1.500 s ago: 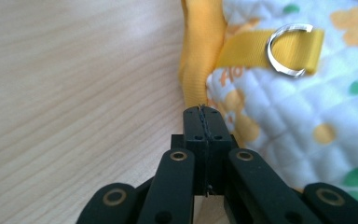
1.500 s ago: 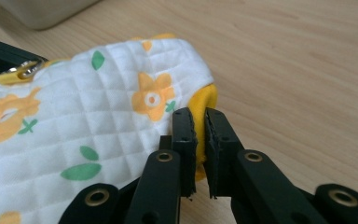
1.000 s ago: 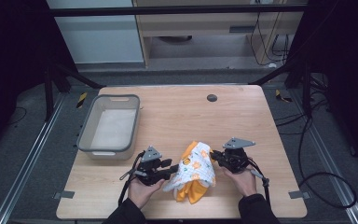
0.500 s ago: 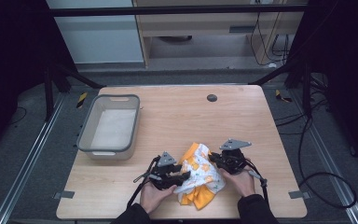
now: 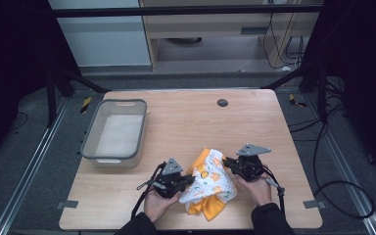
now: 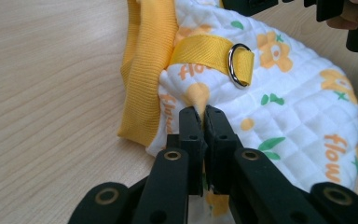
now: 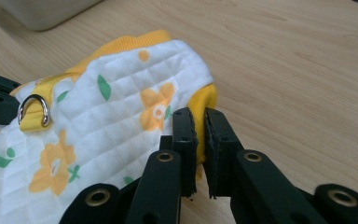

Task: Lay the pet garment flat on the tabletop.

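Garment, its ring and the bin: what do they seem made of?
Garment: soft quilted fabric, matte, judging by the stitched diamond grid; its yellow edging looks like ribbed knit. Ring: apparently polished metal, since it glints, sewn into a woven yellow strap. Bin: probably grey moulded plastic, smooth with rounded corners.

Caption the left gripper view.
Left gripper pinching the white quilted, yellow-trimmed flower-print garment on the wooden table.

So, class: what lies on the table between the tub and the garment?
Bare wood in the high view: nothing between tub and garment.
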`<state>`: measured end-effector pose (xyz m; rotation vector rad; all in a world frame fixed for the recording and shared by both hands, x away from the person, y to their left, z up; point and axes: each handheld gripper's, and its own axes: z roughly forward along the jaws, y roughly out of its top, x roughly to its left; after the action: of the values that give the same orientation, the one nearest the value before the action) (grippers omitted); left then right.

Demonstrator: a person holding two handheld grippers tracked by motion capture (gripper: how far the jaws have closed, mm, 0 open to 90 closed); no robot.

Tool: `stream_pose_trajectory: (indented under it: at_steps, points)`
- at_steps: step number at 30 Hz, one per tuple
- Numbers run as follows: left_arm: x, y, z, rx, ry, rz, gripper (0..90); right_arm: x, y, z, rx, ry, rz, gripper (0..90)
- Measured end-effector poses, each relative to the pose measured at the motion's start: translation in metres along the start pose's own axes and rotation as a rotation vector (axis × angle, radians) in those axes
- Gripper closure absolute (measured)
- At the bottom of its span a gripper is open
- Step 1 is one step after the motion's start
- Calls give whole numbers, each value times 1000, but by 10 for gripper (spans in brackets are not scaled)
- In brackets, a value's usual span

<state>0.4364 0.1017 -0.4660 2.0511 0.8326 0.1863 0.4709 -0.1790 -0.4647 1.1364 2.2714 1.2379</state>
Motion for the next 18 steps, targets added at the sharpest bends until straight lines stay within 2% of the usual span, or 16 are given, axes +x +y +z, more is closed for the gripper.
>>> stream_pose_trajectory:
  at_steps: [2,11,16,18]
  points:
    - [0,3,-6,-9,-5,9,871,-1,1,-5,-14,3,2,841]
    - [0,20,-28,-56,31,52,873,-1,8,-27,-89,5,-22,845]
    - [1,34,-41,-97,66,81,876,4,20,-43,-174,8,-40,845]
    - [2,41,-46,-117,74,81,876,7,25,-49,-218,10,-39,846]
